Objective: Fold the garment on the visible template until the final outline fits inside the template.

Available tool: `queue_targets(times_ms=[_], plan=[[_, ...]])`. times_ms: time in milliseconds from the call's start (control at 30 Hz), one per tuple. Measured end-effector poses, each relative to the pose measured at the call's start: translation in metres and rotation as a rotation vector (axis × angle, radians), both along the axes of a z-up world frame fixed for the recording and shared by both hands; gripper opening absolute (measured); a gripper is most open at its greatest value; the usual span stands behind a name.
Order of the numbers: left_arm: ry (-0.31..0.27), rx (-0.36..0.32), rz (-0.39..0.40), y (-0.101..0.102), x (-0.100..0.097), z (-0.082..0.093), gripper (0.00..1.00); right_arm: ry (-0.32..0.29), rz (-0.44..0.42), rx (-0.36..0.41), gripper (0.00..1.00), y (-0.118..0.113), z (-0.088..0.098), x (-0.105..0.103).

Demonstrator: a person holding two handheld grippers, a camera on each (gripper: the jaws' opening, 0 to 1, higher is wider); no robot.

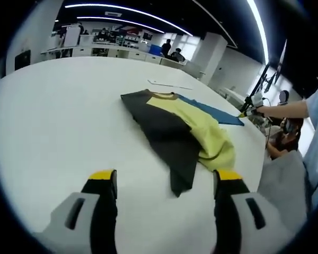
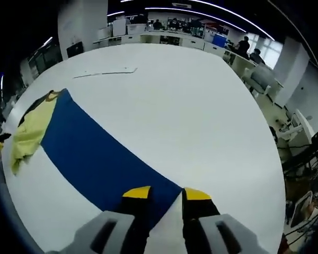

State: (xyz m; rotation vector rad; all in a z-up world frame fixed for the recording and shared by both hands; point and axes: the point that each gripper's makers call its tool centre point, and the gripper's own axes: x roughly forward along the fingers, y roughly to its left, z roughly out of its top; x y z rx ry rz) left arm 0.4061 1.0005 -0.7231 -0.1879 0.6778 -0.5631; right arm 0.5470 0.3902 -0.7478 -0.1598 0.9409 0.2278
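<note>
On the white table [image 1: 53, 121], the yellow-and-black garment [image 1: 175, 127] lies partly folded over the blue template [image 2: 95, 153]. The left gripper [image 1: 164, 182] hovers wide open, likely preparing a grasp; the right gripper [image 2: 163, 194] is narrowed at the template's corner, perhaps pinning it.

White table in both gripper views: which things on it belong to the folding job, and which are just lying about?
Part of the job:
- yellow and dark grey garment, lying crumpled
- flat blue rectangular template, partly under the garment
- left gripper, jaws apart
- right gripper, jaws close together at the template's corner

Lying about:
- thin white sheet farther along the white table
</note>
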Motion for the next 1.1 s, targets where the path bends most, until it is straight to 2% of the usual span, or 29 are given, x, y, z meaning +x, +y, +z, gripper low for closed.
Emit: queue_targets(times_ms=[133, 233, 300, 333, 567, 667, 1000, 1100], plan=[[-0.008, -0.006, -0.004, -0.001, 0.001, 0.002, 0.71, -0.053, 0.060, 0.094, 0.49, 0.023, 0.007, -0.006], [-0.013, -0.008, -0.010, -0.003, 0.001, 0.004, 0.71, -0.059, 0.085, 0.101, 0.59, 0.031, 0.010, -0.013], [-0.015, -0.007, -0.015, -0.003, 0.000, 0.004, 0.71, -0.098, 0.085, 0.127, 0.67, 0.038, 0.017, -0.013], [-0.016, -0.007, -0.018, -0.003, 0.000, 0.004, 0.71, -0.131, 0.102, 0.164, 0.71, 0.047, 0.023, -0.012], [-0.029, -0.013, -0.026, -0.004, -0.003, 0.007, 0.71, -0.235, 0.138, 0.179, 0.94, 0.064, 0.051, -0.015], [-0.033, -0.010, -0.033, -0.005, -0.005, 0.007, 0.71, -0.255, 0.154, 0.201, 1.00, 0.075, 0.058, -0.021], [-0.047, -0.006, -0.071, -0.013, -0.012, 0.007, 0.67, -0.278, 0.212, 0.229, 1.00, 0.104, 0.070, -0.052], [-0.053, 0.005, -0.090, -0.018, -0.014, 0.005, 0.63, -0.278, 0.224, 0.230, 0.99, 0.109, 0.071, -0.063]])
